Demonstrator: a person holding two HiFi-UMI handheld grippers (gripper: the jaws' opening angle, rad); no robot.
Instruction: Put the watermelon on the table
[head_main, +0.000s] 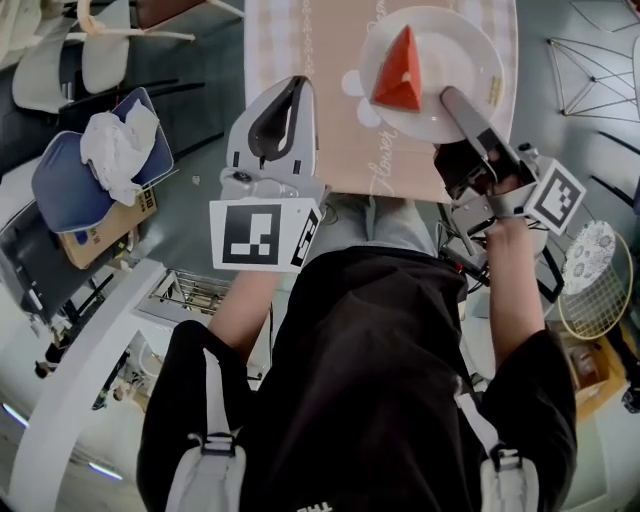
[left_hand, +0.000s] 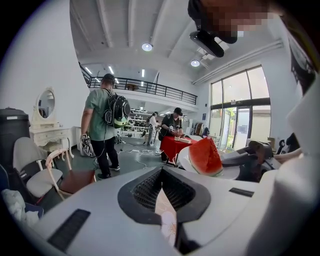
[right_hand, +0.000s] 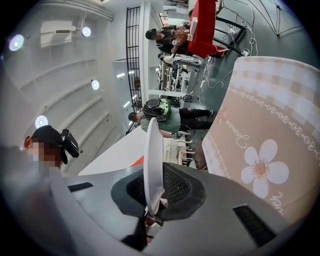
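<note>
As you look down, the far left of the head view holds a blue cushion (head_main: 62, 190) with a crumpled white cloth (head_main: 118, 148) on it, well apart from the tablecloth (head_main: 330, 150), a peach checked one printed with flowers.

Next comes your left gripper (head_main: 298, 84), reaching over the near left edge of that cloth. In its own view the left gripper (left_hand: 161, 170) has its tips together and grips nothing. Only a strip of the tablecloth (left_hand: 169, 220) shows through the slit behind the tips.

The watermelon wedge (head_main: 400, 70) stands to the right of those tips, well apart from them, point up on the white plate (head_main: 455, 40). From the left gripper's camera the watermelon wedge (left_hand: 205, 156) shows ahead and to the right, on the white plate (left_hand: 234, 172).

Your right gripper (head_main: 450, 100) is clamped on the plate's near right rim. The wedge sits just beside its fingertips, to their left, with a bare strip of plate between.

In the right gripper view the white plate (right_hand: 153, 150) stands edge-on between the jaws of the right gripper (right_hand: 155, 175), whose pads press both faces. A red sliver shows past the plate's left side, and the tablecloth (right_hand: 265, 150) fills the right. You cannot tell whether the plate's underside touches the cloth
</note>
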